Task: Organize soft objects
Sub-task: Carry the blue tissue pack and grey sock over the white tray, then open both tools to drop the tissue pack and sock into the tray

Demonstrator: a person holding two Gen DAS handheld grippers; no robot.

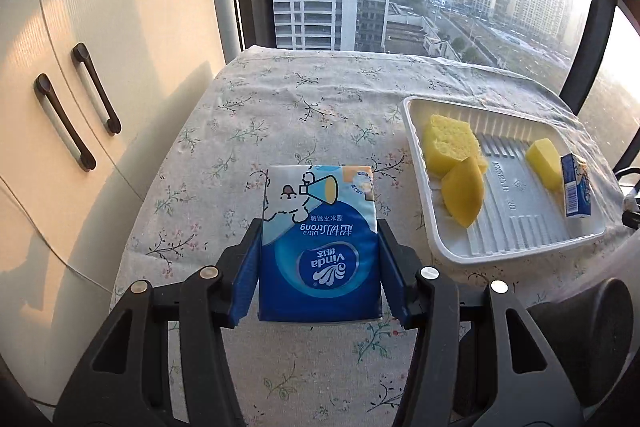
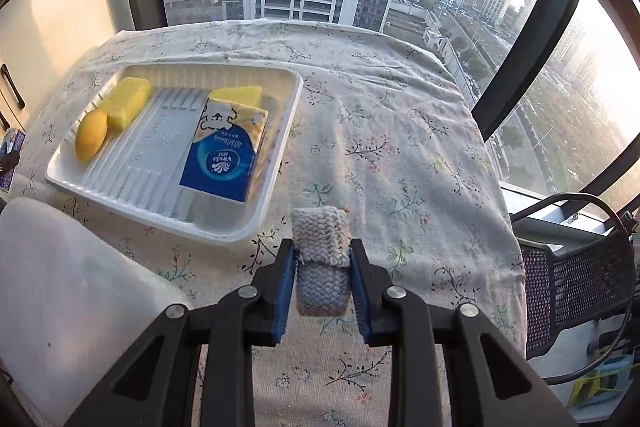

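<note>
Left wrist view: the left gripper [image 1: 319, 267] clamps a tissue pack [image 1: 319, 243] above the floral cloth [image 1: 280, 107]; the tray [image 1: 420, 131] lies to its right (three yellow sponges [image 1: 450, 143] and another pack [image 1: 575, 191] inside).

Right wrist view: the right gripper [image 2: 322, 279] pinches a knitted roll [image 2: 321, 263] just beside the tray's near corner.
</note>
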